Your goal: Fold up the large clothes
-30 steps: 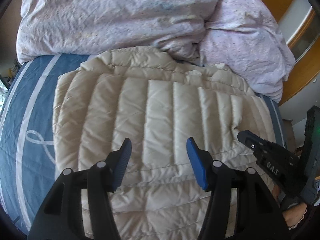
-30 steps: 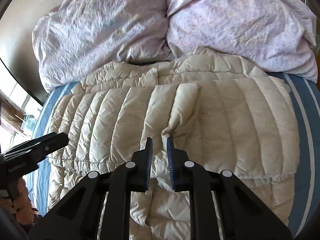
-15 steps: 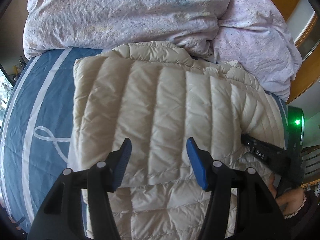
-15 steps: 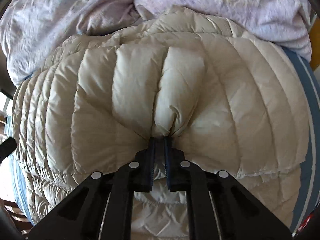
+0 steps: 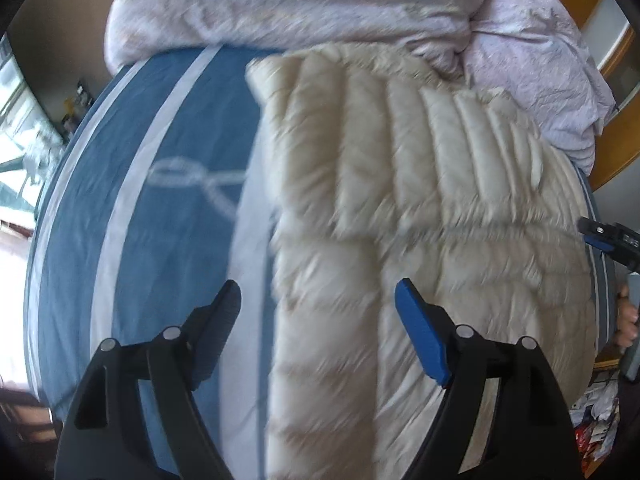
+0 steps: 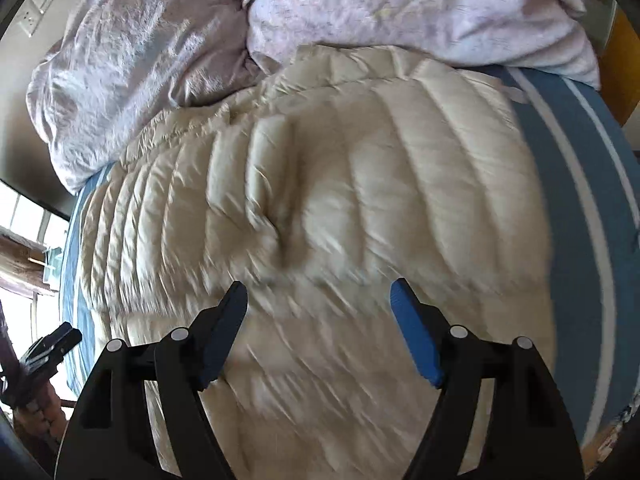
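A cream quilted down jacket [image 5: 400, 200] lies folded on the blue striped bed sheet [image 5: 160, 160]. My left gripper [image 5: 318, 296] hovers over the jacket's left edge, its jaws opening, with nothing pressed between the pads. In the right wrist view the jacket [image 6: 360, 200] fills the middle, and my right gripper [image 6: 318, 292] hangs above it, jaws opening, free of the fabric. A dent remains in the quilting just beyond its fingers. The right gripper [image 5: 608, 236] shows at the right edge of the left wrist view. The left gripper [image 6: 52, 344] shows at the lower left of the right wrist view.
A crumpled lilac duvet [image 5: 300, 0] is piled along the head of the bed, against the jacket's far side. Wooden furniture [image 5: 616, 152] stands beyond the bed's right side. A bright window [image 5: 16, 120] is at the left. Both views are motion-blurred.
My right gripper has let go of the pinched fold of jacket and opened wide. My left gripper has slid left to the jacket's edge and opened wider.
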Demonstrator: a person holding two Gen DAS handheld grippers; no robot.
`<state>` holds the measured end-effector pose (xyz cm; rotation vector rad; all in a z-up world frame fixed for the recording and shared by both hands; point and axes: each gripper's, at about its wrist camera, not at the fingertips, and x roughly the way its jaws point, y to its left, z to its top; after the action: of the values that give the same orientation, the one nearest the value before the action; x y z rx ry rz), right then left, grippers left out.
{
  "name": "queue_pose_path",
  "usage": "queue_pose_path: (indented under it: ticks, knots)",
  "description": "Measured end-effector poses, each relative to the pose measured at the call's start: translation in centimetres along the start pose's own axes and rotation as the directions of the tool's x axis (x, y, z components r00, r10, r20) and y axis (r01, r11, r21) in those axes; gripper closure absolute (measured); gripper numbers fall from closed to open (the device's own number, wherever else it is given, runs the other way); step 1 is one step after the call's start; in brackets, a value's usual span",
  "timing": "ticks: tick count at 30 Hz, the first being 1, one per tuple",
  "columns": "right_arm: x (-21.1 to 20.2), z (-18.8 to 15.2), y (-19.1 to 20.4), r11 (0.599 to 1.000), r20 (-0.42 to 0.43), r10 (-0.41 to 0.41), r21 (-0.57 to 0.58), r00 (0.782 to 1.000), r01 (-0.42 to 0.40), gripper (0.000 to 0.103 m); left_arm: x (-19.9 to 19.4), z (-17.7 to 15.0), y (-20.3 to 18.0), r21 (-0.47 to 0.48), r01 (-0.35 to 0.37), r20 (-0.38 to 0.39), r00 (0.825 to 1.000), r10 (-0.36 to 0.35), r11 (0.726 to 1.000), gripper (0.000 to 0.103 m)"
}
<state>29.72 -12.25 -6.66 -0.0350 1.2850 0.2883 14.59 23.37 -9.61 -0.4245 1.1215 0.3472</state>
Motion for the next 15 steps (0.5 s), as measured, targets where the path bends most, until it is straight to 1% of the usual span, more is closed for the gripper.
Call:
queue_pose_path:
  ticks: [6,10,15]
  knots:
    - [-2.1,-5.1,-5.8,0.999,-0.059,-0.017,0.035,0.998,0.019,0.027,-0.3,-5.7,2.6,-0.062,0.011,-0.061,0.998,-0.015,0.998,0.024]
    - [-3.5,-8.4,-9.5,0.996,-0.094,0.003,0.085,0.996,0.005,0.028,-0.5,-8.9,3.7,-0.121,0.047,-0.084,0.995,-0.058,0.991,0.024]
    - [-4.7,-11.7,-12.6,0.994,-0.140,0.009,0.113,0.990,0.007,0.028,-0.9,-11.6,3.3,-0.124,0.081,-0.099,0.991,-0.093,0.989,0.024]
